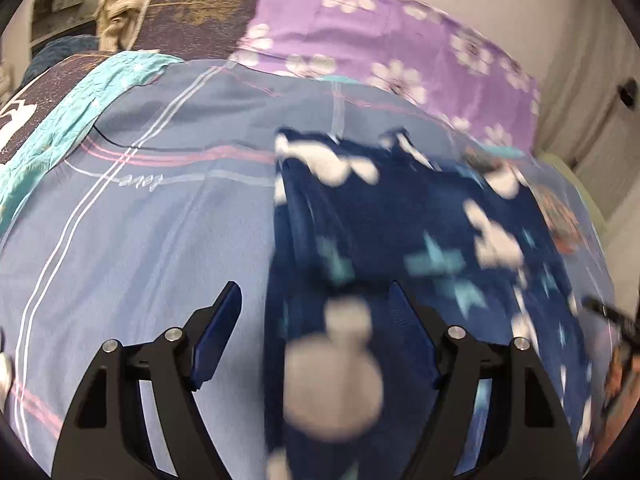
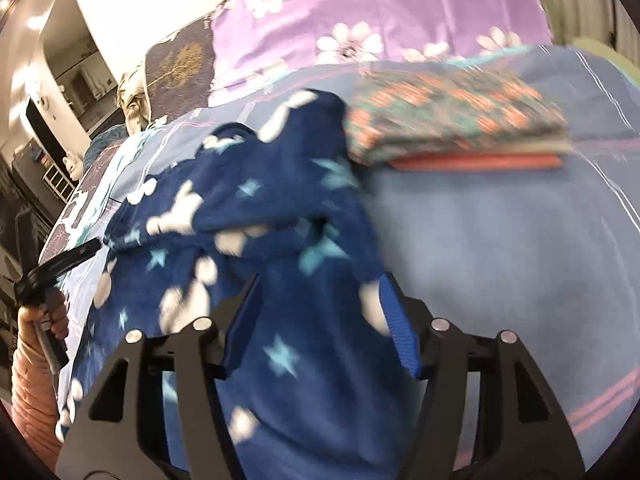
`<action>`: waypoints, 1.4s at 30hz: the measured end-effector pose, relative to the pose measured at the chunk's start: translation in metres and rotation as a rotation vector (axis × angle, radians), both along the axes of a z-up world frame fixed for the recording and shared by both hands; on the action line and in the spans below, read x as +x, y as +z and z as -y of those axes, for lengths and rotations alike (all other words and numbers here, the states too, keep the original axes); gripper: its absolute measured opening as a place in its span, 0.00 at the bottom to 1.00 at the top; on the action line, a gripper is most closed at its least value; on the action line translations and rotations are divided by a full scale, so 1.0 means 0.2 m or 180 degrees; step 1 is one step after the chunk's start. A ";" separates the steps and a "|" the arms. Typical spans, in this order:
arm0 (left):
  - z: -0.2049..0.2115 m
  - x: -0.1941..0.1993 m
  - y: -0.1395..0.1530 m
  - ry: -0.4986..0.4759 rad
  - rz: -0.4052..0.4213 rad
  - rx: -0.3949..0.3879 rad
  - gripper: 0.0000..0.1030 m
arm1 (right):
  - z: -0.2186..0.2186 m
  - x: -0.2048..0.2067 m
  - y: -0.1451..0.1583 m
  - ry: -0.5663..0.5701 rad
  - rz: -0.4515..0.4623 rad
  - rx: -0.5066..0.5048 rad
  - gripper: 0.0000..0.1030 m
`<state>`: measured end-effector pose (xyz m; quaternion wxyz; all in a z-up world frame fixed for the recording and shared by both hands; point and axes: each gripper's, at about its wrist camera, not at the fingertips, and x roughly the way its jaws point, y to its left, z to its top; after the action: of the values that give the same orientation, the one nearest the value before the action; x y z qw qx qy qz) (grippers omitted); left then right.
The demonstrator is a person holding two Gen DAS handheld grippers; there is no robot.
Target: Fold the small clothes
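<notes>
Left of the navy garment point(image 1: 400, 240) the blue bedsheet point(image 1: 140, 240) lies free. The left gripper point(image 1: 316, 320) has released jaws above the garment's left edge. The garment's long axis seems to run toward the purple pillow point(image 1: 360, 32). The right gripper point(image 2: 320, 320) stands unclenched over it; a folded patterned cloth point(image 2: 452, 112) touches its far right.

The blue bedsheet point(image 1: 160, 208) bears small, unreadable script.

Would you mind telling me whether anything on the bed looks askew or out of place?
Yes: the navy star-print garment lies bunched and rumpled across the blue bedsheet, not flat, and its upper corner overlaps the neatly folded orange-patterned stack. Both the left gripper and right gripper are open over it, gripping nothing.
</notes>
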<state>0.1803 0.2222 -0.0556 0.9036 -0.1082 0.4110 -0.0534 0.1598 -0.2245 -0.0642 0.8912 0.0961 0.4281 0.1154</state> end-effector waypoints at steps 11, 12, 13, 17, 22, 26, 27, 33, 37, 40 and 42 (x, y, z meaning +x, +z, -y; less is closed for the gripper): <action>-0.08 -0.68 -0.18 -0.0167 -0.0354 -0.0148 0.76 | 0.23 -0.55 -0.19 0.0067 -0.0197 0.0556 0.58; -0.09 -0.72 -0.18 -0.0165 -0.0349 -0.0212 0.76 | 0.22 -0.59 -0.19 0.0118 -0.0200 0.0539 0.58; -0.10 -0.76 -0.19 -0.0168 -0.0341 -0.0254 0.76 | 0.20 -0.62 -0.20 0.0163 -0.0213 0.0501 0.58; -0.09 -0.92 -0.20 -0.0210 -0.0286 -0.0471 0.76 | 0.18 -0.75 -0.21 0.0191 -0.0216 0.0536 0.58; -0.02 -1.09 -0.18 -0.0303 -0.0210 -0.0511 0.76 | 0.21 -0.89 -0.20 0.0096 -0.0187 0.0576 0.57; 0.04 -1.17 -0.12 -0.0326 -0.0107 -0.0389 0.76 | 0.18 -1.00 -0.07 0.0002 0.0165 0.0400 0.47; 0.04 -1.18 -0.10 -0.0351 -0.0068 -0.0386 0.76 | 0.15 -1.02 -0.04 0.0073 0.0237 0.0445 0.42; 0.09 -1.26 -0.11 -0.0276 -0.0019 -0.0358 0.77 | -0.28 -1.10 -0.02 0.1463 -0.0063 0.1239 0.40; 0.07 -1.32 -0.13 -0.0137 0.0012 -0.0393 0.77 | -0.52 -1.05 -0.19 0.1788 -0.0587 0.1364 0.43; 0.03 -1.37 -0.12 -0.0003 0.0060 -0.0480 0.77 | -0.61 -1.00 -0.26 0.1838 -0.0822 0.1411 0.52; 0.01 -1.40 -0.13 0.0033 0.0066 -0.0533 0.80 | -0.65 -0.97 -0.28 0.1870 -0.0961 0.1353 0.60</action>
<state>-0.0987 0.2206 -0.0807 0.8959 -0.1850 0.3951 -0.0840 -0.0344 -0.0937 -0.1192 0.7073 0.1678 0.5302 0.4363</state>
